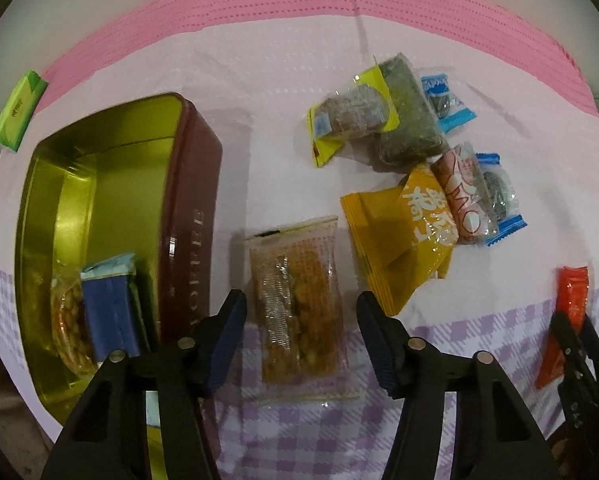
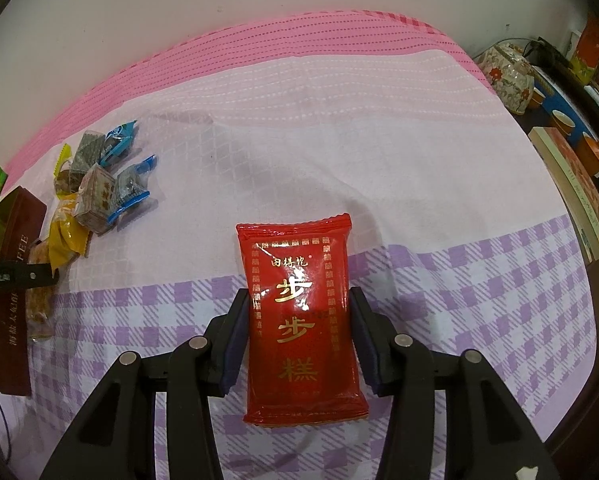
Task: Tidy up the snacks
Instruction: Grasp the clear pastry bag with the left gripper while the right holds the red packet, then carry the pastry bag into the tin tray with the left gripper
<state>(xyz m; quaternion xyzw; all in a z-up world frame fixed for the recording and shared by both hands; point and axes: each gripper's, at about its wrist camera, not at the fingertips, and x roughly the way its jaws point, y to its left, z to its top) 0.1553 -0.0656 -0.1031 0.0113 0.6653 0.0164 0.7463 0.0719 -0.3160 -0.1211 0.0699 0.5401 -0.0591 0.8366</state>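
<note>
My left gripper (image 1: 301,312) is open, its fingers on either side of a clear packet of orange-brown snack (image 1: 299,304) lying on the cloth. To its left stands an open dark red tin (image 1: 195,216) with a gold inside, holding a blue packet (image 1: 109,304) and a round snack (image 1: 67,320). My right gripper (image 2: 299,316) is shut on a red packet with gold characters (image 2: 301,300), held just above the cloth. That red packet (image 1: 567,312) shows at the right of the left wrist view.
A pile of loose snacks lies on the cloth: a yellow packet (image 1: 403,228), a yellow-ended packet (image 1: 347,116), a dark green one (image 1: 409,120), blue-ended ones (image 1: 499,196). A green box (image 1: 17,110) sits at the far left. Books and cups (image 2: 571,184) stand at the right.
</note>
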